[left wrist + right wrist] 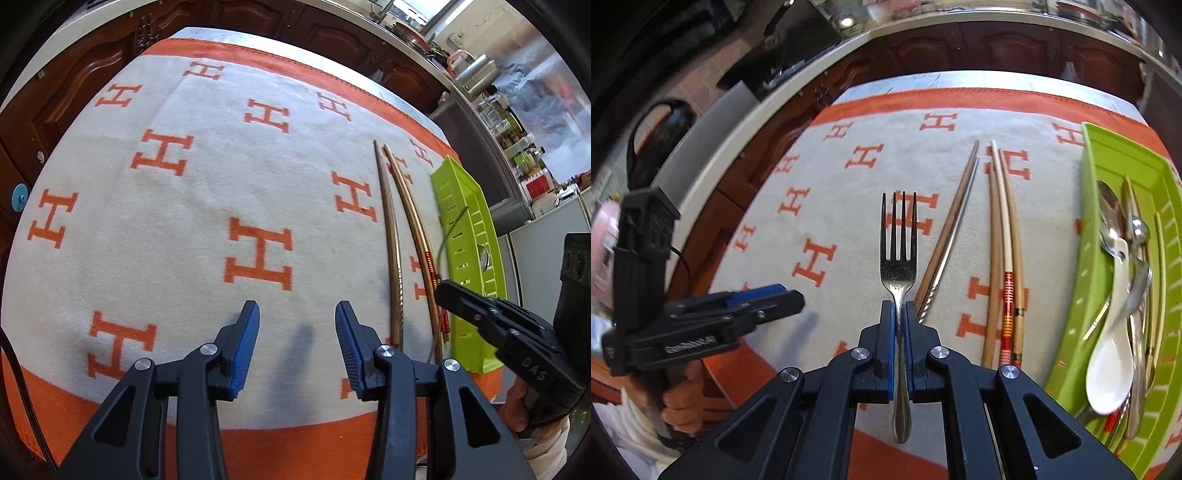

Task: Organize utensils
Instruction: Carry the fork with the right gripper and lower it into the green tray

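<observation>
My right gripper [899, 314] is shut on the handle of a steel fork [898, 254], which it holds above the cloth with the tines pointing away. In the left wrist view that gripper [445, 290] hovers beside the green tray [458, 206], and the fork [453, 225] shows as a thin line. My left gripper [297, 332] stands open over bare cloth with nothing between its blue pads; it also shows at the left of the right wrist view [790, 299]. On the cloth lie a brown and metal chopstick pair [951, 236] and three more chopsticks [1001, 258].
The green tray [1089, 258] at the table's right edge holds a white ceramic spoon [1112, 369], metal spoons [1110, 210] and more chopsticks. An orange-and-cream cloth [207, 206] with H letters covers the table. Dark wooden cabinets [92, 85] stand behind, and a person's hand [683, 402] holds the left gripper.
</observation>
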Demonstrator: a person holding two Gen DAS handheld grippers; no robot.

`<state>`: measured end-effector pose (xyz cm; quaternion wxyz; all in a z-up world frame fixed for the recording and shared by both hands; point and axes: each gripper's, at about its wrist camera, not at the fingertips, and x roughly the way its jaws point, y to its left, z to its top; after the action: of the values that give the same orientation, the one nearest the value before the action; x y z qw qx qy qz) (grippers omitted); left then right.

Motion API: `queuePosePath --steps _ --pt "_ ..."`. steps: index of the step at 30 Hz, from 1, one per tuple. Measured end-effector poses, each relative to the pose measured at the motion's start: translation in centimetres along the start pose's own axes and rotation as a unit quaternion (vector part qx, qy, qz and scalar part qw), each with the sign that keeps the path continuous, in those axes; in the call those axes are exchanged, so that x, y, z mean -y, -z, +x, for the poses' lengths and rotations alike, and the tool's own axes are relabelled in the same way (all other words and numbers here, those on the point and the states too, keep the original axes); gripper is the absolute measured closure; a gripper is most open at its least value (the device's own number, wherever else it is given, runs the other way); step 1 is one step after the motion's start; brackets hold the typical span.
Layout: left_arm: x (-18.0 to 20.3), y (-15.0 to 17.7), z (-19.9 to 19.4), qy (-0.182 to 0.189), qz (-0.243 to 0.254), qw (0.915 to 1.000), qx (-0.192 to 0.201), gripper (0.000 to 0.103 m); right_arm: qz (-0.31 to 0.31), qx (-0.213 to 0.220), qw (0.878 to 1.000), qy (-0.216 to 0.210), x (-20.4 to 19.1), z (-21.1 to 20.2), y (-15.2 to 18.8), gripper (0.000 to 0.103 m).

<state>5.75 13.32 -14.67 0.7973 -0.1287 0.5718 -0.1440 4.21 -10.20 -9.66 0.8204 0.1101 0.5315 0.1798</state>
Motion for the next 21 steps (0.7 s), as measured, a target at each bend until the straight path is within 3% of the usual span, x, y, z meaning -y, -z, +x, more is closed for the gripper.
queuePosePath --steps 13,17,21 --pt "6.7 -2.9 2.8 0.0 0.058 0.9982 -0.015 0.062 0.105 0.114 0.986 -0.057 5.8 -11.8 2.6 0.099" --pt "8.2 -4.2 3.9 -0.011 0.071 0.9973 -0.017 0.068 0.131 0.145 0.98 -0.027 8.3 -15.2 2.7 0.099" --pt "9.2 -5.2 5.2 -0.028 0.077 0.9963 -0.026 0.073 0.163 0.154 0.974 0.031 11.6 -16.9 2.8 0.099"
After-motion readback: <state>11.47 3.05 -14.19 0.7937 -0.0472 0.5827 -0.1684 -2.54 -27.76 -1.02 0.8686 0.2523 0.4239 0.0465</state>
